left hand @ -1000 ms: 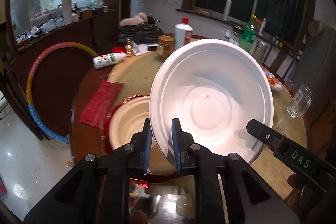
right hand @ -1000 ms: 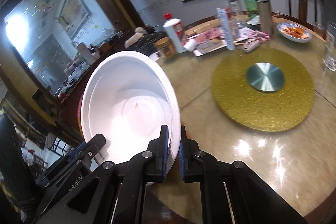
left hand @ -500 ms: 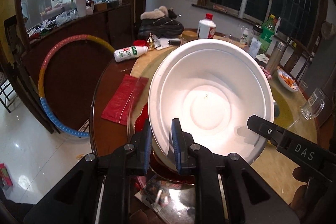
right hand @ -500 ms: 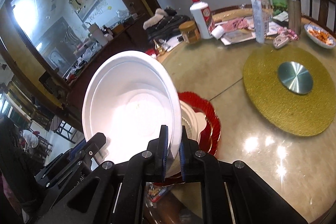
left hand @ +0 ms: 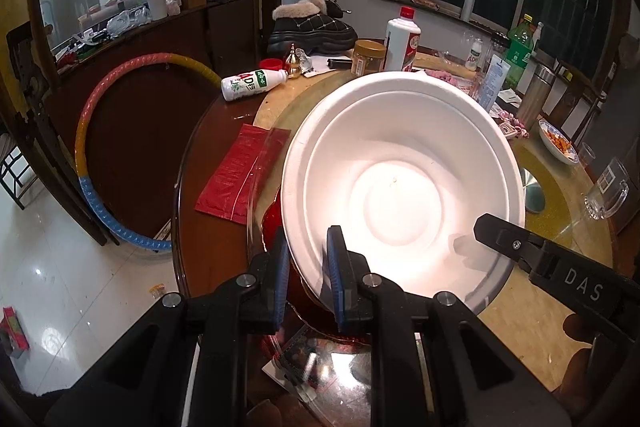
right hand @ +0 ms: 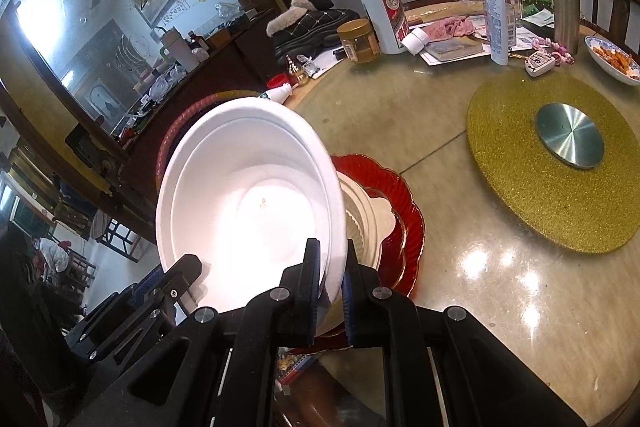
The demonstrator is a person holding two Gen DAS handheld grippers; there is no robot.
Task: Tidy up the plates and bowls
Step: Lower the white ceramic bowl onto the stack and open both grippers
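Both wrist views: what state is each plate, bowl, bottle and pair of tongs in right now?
White bowl: lifted, tilted, gripped at two rim spots.
Left tongs: shut on the bowl rim.
Right tongs: shut on the bowl rim.
Red plate: flat on the table, cream dish on it.
AD bottle: lying on its side.

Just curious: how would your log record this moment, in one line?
left claw: shut on white bowl | right claw: shut on white bowl | bowl: tilted, above red plate | table: cluttered

Left wrist view: close behind white bowl [left hand: 402, 183], facing across table [left hand: 556, 311] toward windows. Right wrist view: close, facing leftward-forward; shares bowl [right hand: 248, 203], red plate [right hand: 404, 215].
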